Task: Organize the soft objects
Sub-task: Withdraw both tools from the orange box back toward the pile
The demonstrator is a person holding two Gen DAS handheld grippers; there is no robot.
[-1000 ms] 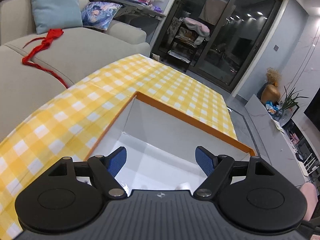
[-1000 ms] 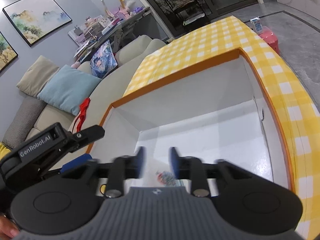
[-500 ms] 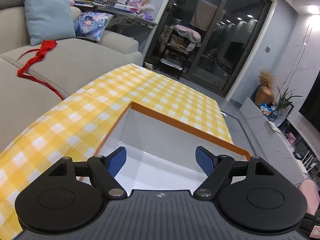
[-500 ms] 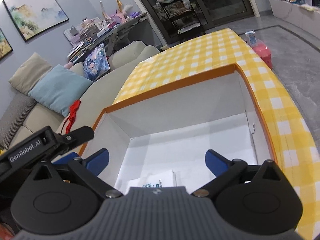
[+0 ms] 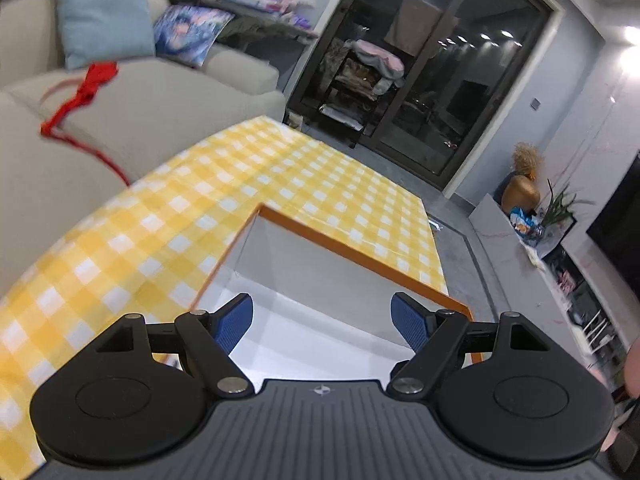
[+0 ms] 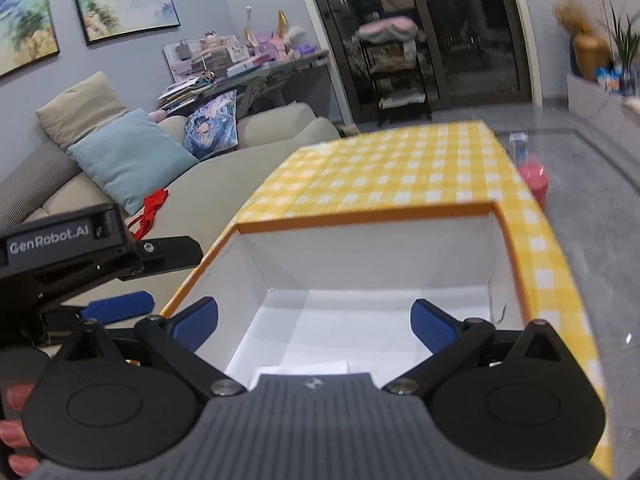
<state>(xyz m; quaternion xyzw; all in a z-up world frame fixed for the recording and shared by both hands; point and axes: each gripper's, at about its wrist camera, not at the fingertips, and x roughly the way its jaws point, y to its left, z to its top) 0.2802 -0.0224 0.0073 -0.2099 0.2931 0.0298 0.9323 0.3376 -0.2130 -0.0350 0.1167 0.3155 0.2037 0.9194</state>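
Both grippers [image 5: 322,316] [image 6: 314,318]: black linkages, silver pivot screws, blue ribbed pads [image 5: 236,316], grey ribbed housing, white "GenRobot.AI" marking.

The left gripper [image 5: 322,320] has its jaws spread wide, holding nothing. The right gripper [image 6: 314,320] is likewise wide and unloaded.

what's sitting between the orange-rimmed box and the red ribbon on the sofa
In the left wrist view, only yellow checked cloth and bare sofa cushion lie between the box and the red ribbon.
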